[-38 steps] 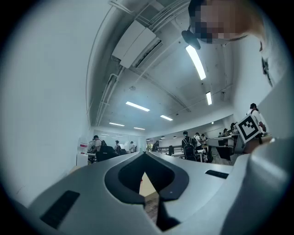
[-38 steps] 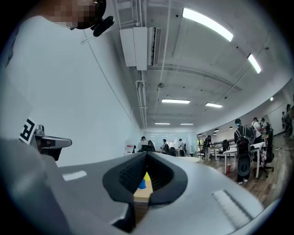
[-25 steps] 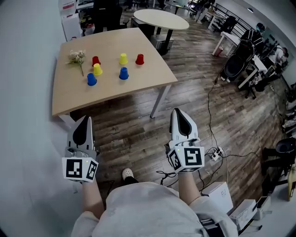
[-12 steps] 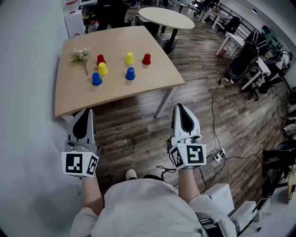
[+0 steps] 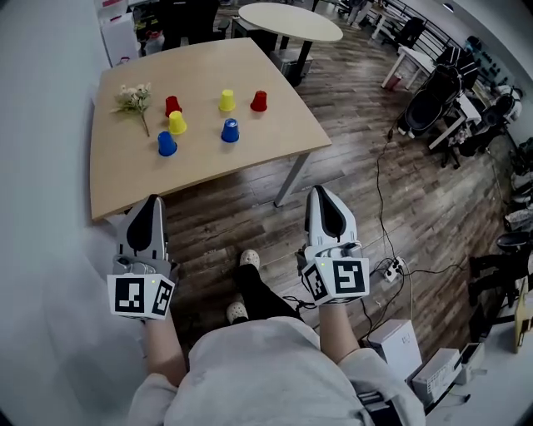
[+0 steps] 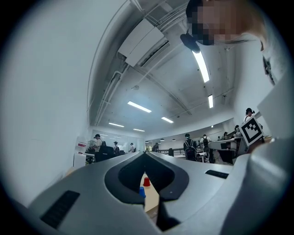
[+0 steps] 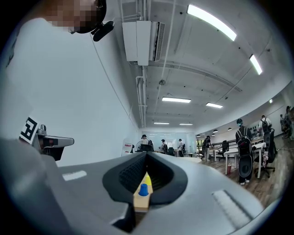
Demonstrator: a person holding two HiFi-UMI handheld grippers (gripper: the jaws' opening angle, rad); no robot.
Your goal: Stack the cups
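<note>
Several small cups stand upside down on the light wooden table [image 5: 275,146], far ahead of both grippers: a red cup [image 5: 172,105], a yellow cup [image 5: 176,122] and a blue cup [image 5: 166,144] at the left, then a yellow cup [image 5: 226,101], a blue cup [image 5: 230,131] and a red cup [image 5: 259,101]. My left gripper [image 5: 151,202] is shut and empty, just short of the table's near edge. My right gripper [image 5: 322,193] is shut and empty over the wooden floor. Past the left gripper [image 6: 145,153] show a red cup [image 6: 146,181] and a blue cup [image 6: 142,192]. Past the right gripper [image 7: 147,153] show a blue cup [image 7: 144,189] and a yellow cup [image 7: 147,180].
A sprig of dried flowers [image 5: 133,98] lies at the table's left end. A metal table leg [image 5: 291,179] stands by the right gripper. A round white table [image 5: 290,21] is behind. Cables and a power strip [image 5: 390,270] lie on the floor; boxes [image 5: 391,341] sit nearby.
The person has stepped toward the table, one leg and shoe now forward between the grippers. Both grippers have come closer to the table's near edge and stay shut.
</note>
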